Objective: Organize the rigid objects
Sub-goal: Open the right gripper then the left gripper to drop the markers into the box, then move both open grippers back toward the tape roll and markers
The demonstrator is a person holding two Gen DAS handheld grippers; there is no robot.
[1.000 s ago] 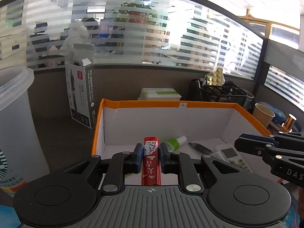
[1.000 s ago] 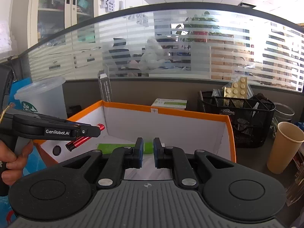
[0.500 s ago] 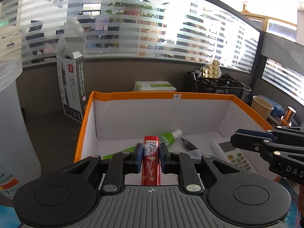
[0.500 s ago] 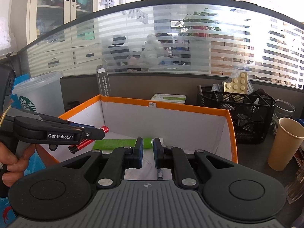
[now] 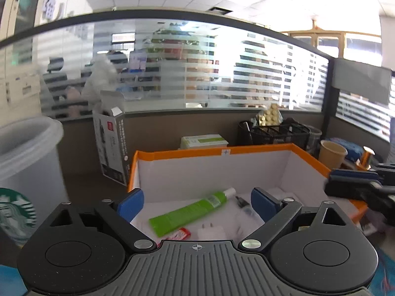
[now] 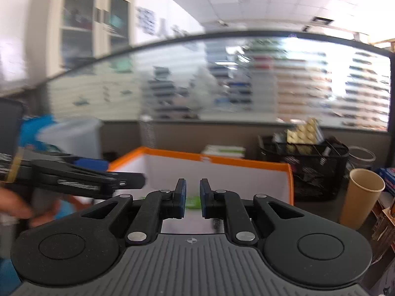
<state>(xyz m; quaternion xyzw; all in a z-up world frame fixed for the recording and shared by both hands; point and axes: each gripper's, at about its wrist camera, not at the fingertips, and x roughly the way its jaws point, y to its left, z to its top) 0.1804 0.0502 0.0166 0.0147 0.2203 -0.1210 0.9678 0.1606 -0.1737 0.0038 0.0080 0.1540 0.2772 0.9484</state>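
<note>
An orange-rimmed white box [image 5: 222, 152] lies in front of me. Inside it are a green tube [image 5: 190, 212], a red patterned stick [image 5: 181, 233] at the near edge, a white plug [image 5: 211, 233] and a small dark item [image 5: 240, 201]. My left gripper [image 5: 196, 203] is wide open and empty above the box. My right gripper [image 6: 192, 198] has its jaws close together with a narrow gap and nothing between them, at the box's [image 6: 214, 159] near side; it shows at the right edge of the left wrist view [image 5: 355, 188]. The left gripper shows in the right wrist view [image 6: 138, 181].
A clear Starbucks cup [image 5: 22, 172] stands at the left. A tall dark carton [image 5: 112, 148], a green-white flat box [image 5: 203, 141] and a black mesh basket [image 5: 276, 133] stand behind the box. A paper cup [image 6: 363, 197] stands at the right.
My left gripper has opened wide and let go of the red stick, which now lies in the box. The right gripper's jaws have parted slightly, and both views have tilted upward.
</note>
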